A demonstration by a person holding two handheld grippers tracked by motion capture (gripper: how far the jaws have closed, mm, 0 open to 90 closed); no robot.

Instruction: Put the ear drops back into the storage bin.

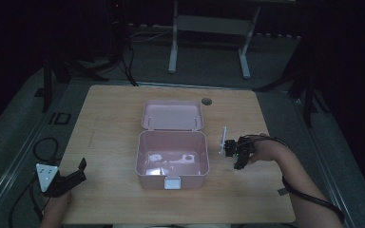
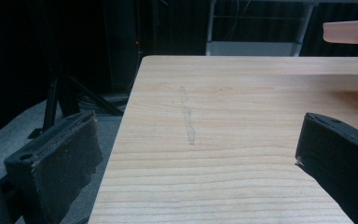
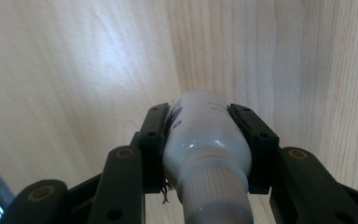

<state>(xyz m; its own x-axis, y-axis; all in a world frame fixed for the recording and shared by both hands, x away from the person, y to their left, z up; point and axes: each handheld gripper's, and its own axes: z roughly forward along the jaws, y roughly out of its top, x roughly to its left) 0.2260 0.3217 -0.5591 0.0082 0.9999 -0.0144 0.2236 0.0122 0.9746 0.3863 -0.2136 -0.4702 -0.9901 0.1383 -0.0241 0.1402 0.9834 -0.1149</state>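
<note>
The right gripper (image 3: 207, 135) is clamped on a small white bottle (image 3: 205, 140), whose body is pinched between the two black jaws while its ribbed cap points back toward the camera of the right gripper view. In the high view the right gripper (image 1: 235, 151) is seen just beside the right wall of the open pink plastic box (image 1: 172, 178), above the wooden table (image 1: 109, 123), with the bottle apart from the box and not yet over its opening. The step in hand is judged to be the carrying of the bottle into the box. It would be done well if the grip were kept firm on the smooth, rounded body, since such a surface could slip or twist between flat pads. The bottle should be lifted clear of the box's right rim before it is moved across, then lowered over a bare part of the floor, where some pale, unclear items already seem to lie. Release is best left until the bottle rests on or just above the bottom. The raised lid (image 1: 172, 115) at the far side should be left untouched. The left gripper (image 1: 72, 176) is held with its jaws spread and nothing between them near the table's front left corner, well apart from the box.
</note>
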